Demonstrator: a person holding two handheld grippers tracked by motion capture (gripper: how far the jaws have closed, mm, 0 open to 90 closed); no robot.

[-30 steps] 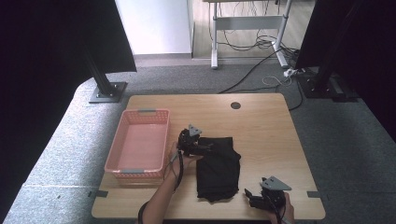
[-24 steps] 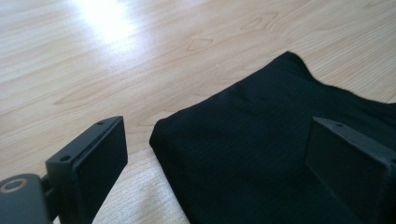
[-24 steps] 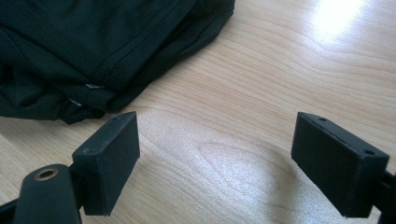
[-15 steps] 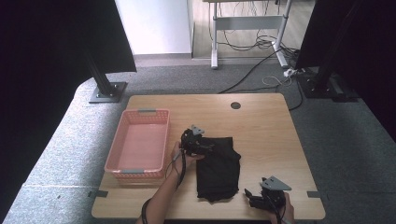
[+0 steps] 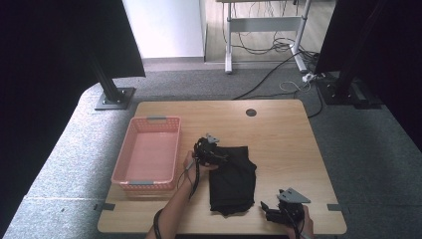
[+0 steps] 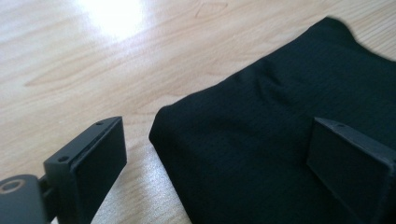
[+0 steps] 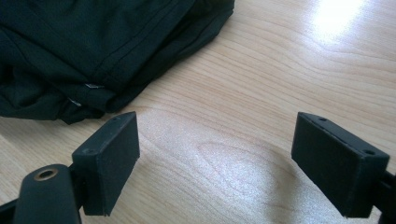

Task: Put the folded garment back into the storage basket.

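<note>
left gripper (image 6: 217, 154): your 2 jaws stand spread, 1 over bare wood and 1 over the black garment (image 6: 289, 135), straddling its folded corner without pressing it. judged from this, you hold them wide so that the corner can pass between them before you close. in the high view this gripper (image 5: 211, 152) sits at the garment's upper left corner, just beside the pink basket (image 5: 149, 154).

right gripper (image 7: 215, 163): your 2 jaws are spread too, with nothing but table (image 7: 261, 93) between them; the garment's hemmed edge (image 7: 93, 70) lies near the left jaw, apart from it. in the high view this gripper (image 5: 271, 213) waits at the near edge of the table, just beside the garment's lower right corner, likely kept ready for a second hold.

garment (image 5: 231, 177): it lies folded, roughly at the middle of the table, to the right of the basket.

change from the earlier high views: your left gripper has come lower and closer onto the corner; your right gripper and the garment keep their places.
</note>
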